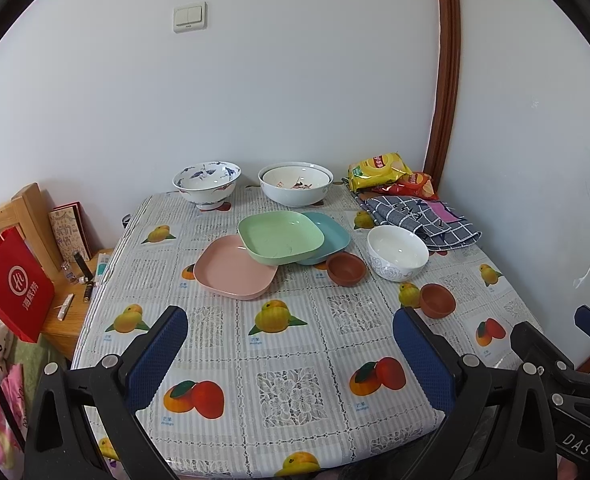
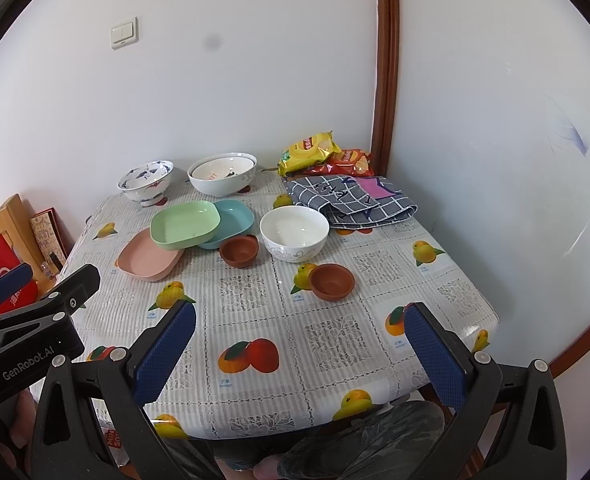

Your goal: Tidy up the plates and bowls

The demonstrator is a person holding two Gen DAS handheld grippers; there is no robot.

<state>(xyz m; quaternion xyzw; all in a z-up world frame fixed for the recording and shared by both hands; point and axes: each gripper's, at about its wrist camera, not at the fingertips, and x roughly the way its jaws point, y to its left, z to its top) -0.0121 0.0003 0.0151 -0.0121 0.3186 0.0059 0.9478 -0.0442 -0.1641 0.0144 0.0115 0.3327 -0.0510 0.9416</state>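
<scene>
A white-walled corner with a brown wooden trim strip [image 1: 443, 80] framed the desk [image 1: 295, 360], which was covered by a fruit-printed cloth. At its near edge the left hand-held gripper [image 1: 291, 344] hung with its blue-padded fingers spread wide and nothing between them, and the right hand-held gripper [image 2: 299, 344] sat just beside it in the same state, open and empty (each showed at the edge of the other's view). Nearest the right one lay a small brown bowl [image 2: 332, 281], alone on the cloth, and a second small brown bowl [image 2: 239, 251] stood farther back, just beside a white bowl [image 2: 294, 232] on one side and a teal plate [image 2: 235, 222] on the other. A green plate [image 2: 185, 224] lay tilted across the teal plate and a pink plate [image 2: 149, 258], overlapping both. Behind these, by the wall, stood a blue-patterned bowl [image 2: 147, 179] and a large white bowl [image 2: 221, 176] with a smaller one nested in it. At the far right corner a grey checked cloth [image 2: 351, 200] lay crumpled, with yellow and red snack bags [image 2: 319, 154] behind it. Left of the desk, a red paper bag [image 1: 13, 284] hung near a wooden side table [image 1: 67, 320].
</scene>
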